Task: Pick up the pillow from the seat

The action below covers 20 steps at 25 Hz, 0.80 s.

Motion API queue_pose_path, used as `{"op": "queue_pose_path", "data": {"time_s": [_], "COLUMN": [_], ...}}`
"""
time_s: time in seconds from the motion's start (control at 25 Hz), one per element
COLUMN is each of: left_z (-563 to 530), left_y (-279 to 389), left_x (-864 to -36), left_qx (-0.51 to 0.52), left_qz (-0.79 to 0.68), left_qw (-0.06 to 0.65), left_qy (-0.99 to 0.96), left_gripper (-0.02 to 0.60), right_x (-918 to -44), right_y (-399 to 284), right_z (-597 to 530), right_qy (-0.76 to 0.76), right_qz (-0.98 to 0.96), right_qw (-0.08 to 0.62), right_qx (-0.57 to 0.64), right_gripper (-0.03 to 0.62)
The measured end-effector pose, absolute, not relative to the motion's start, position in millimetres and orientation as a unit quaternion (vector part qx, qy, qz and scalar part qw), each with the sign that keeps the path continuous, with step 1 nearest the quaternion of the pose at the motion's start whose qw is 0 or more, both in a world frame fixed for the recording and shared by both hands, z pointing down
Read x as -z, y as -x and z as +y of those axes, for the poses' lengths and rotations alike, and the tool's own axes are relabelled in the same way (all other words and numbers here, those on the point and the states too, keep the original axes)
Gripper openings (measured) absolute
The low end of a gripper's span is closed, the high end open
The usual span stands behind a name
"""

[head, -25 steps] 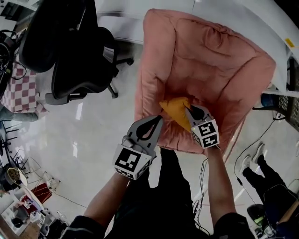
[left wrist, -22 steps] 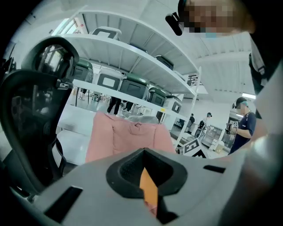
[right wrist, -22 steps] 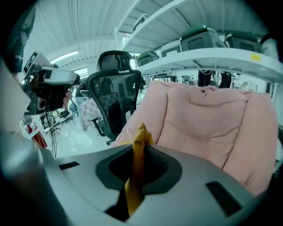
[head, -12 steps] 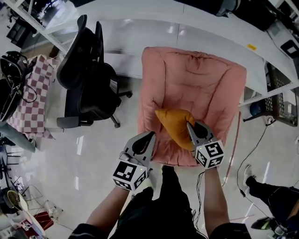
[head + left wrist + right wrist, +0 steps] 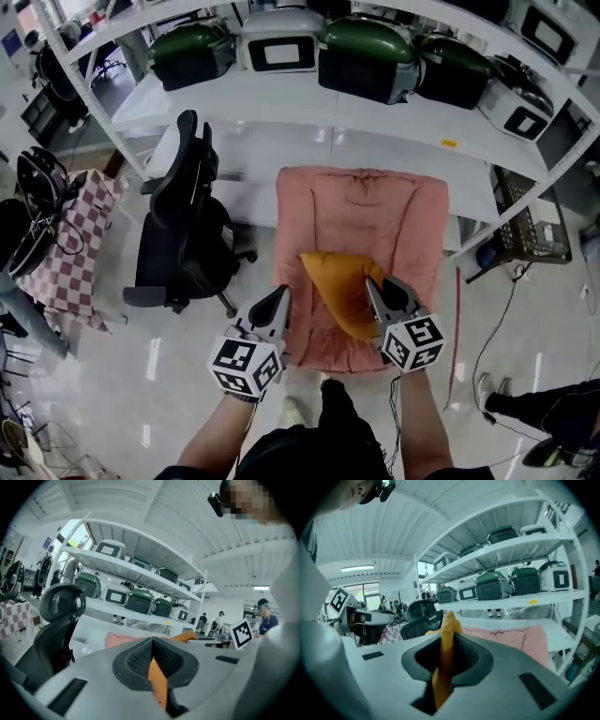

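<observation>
Pinching one orange pillow (image 5: pixel 339 281) in nearly closed jaws, the right gripper (image 5: pixel 376 287) holds it over the one pink seat (image 5: pixel 361 202); left gripper (image 5: pixel 280 294), jaws together, sits beside the pillow without touching; one black chair (image 5: pixel 183 234) stands left of the seat; shelves (image 5: pixel 281 98) beyond carry a row of green and white appliances (image 5: pixel 366 56).

Cloth pillow (image 5: pixel 339 289), quilted seat (image 5: pixel 364 214), glossy floor (image 5: pixel 183 370)

Grey left gripper (image 5: pixel 280 294), black-white marker cube (image 5: pixel 246 366)
</observation>
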<state>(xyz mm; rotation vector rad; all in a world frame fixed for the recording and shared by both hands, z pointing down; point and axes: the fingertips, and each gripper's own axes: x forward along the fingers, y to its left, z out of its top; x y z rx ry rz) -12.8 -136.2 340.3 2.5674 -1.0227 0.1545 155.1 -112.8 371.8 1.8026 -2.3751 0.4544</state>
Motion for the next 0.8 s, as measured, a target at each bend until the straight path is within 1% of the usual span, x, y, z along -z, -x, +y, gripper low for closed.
{"op": "queue_pose_path", "data": {"time_s": [0.4, 0.8], "left_z": [-119, -100], "left_y": [28, 50], "left_x": [-251, -191], "left_qx": [-0.012, 0.017], "left_qz": [-0.357, -0.365], "left_qw": [0.157, 0.116], "left_qy": [-0.921, -0.923], "left_gripper": [-0.002, -0.002], "right_x": [-255, -192], "right_y": [-147, -132], "right_z": [-80, -51], "right_qy": [-0.611, -0.609], "right_qz": [-0.788, -0.793], "right_qw": [0.020, -0.001], "right_qx": [-0.069, -0.021], "right_gripper": [0.043, 0.044]}}
